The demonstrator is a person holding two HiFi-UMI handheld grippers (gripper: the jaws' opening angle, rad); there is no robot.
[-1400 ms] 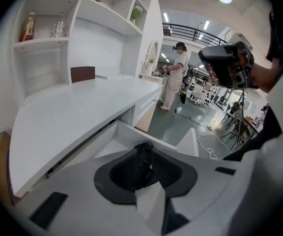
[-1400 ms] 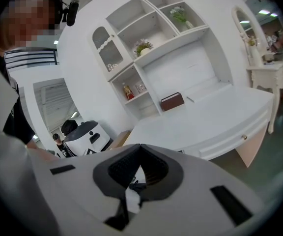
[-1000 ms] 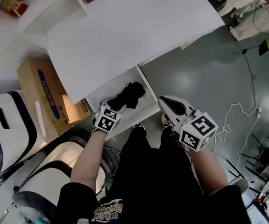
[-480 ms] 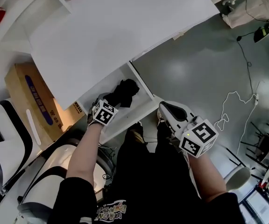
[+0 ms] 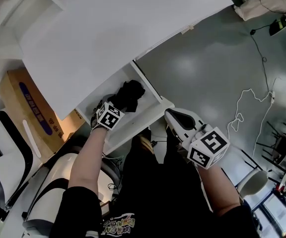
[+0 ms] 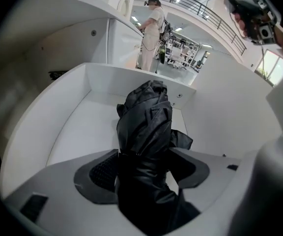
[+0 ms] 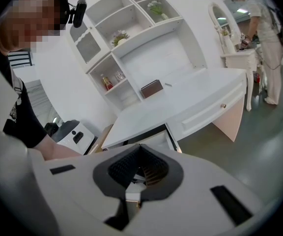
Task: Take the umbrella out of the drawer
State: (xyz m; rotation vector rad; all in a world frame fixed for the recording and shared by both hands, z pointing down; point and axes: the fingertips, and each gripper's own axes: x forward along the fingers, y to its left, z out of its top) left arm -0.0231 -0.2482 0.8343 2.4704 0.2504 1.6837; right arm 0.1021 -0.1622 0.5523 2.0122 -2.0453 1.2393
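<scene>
Fingers [image 6: 98, 173] of your left gripper [image 5: 114, 108] are opening astride the black folded fabric umbrella [image 6: 144, 127], which runs lengthwise up the frame's centre in the white drawer [image 6: 68, 132]; your right gripper [image 5: 175, 117], closed and empty, sits farther off.

Open white drawer [image 6: 77, 127] under white desk [image 5: 123, 33], black umbrella [image 6: 146, 122] inside

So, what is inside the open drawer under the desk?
A black folded umbrella lies in the white drawer, between the opening jaws of the left gripper. The drawer floor beneath the umbrella is covered, so anything underneath cannot be seen.
</scene>
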